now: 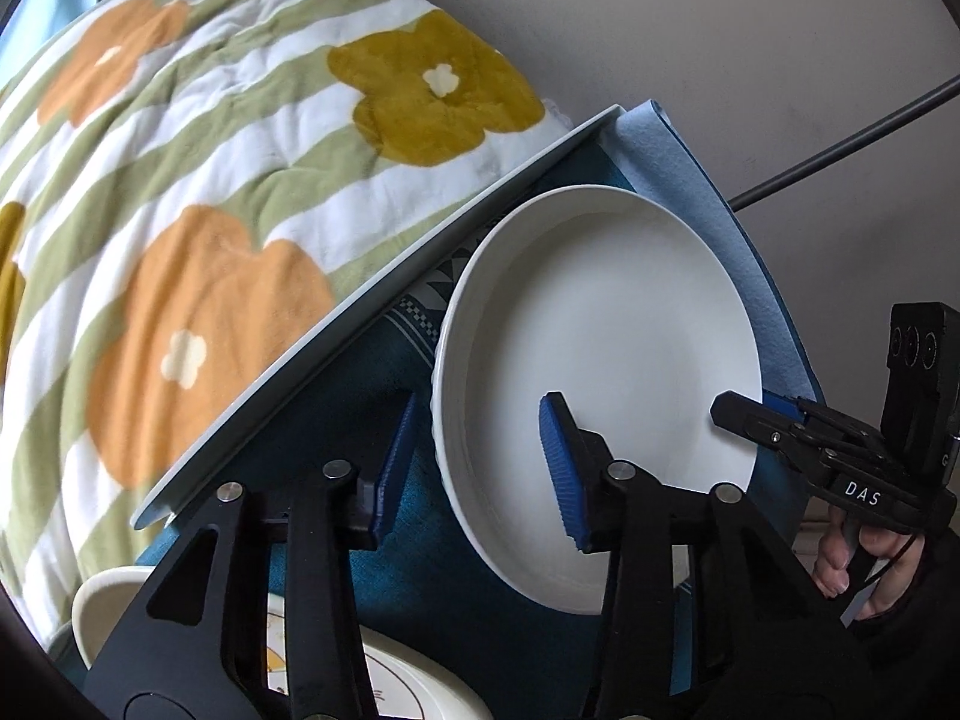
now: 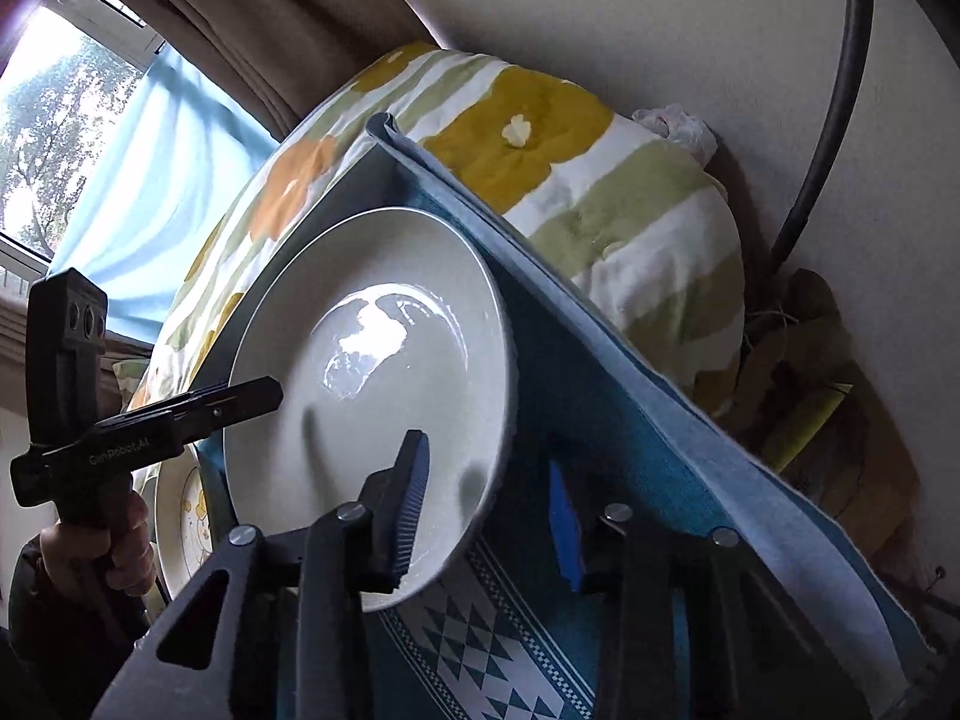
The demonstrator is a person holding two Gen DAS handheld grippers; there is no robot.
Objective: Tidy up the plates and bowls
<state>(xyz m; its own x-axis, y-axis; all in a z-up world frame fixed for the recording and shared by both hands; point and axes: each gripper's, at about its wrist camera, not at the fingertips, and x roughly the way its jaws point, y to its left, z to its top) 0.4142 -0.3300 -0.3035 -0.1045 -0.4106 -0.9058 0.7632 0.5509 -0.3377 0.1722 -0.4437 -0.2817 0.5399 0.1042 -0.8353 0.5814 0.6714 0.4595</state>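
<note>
On the blue patterned cloth [image 2: 510, 648] over the surface, beside the floral quilt [image 1: 180, 210], lies the large round white ceramic plate [image 1: 600, 348]. Both grippers straddle its opposite rims, left gripper [image 1: 477, 468] and right gripper [image 2: 492, 516], fingers apart, not yet clamped. Next, I judge: pinch and lift evenly.

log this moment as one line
left gripper: open, astride plate rim | right gripper: open, astride opposite rim | plate: on blue cloth, not yet clamped

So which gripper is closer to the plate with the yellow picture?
Left. The left gripper is beside the picture plate; the right gripper straddles the white plate's opposite rim.
</note>
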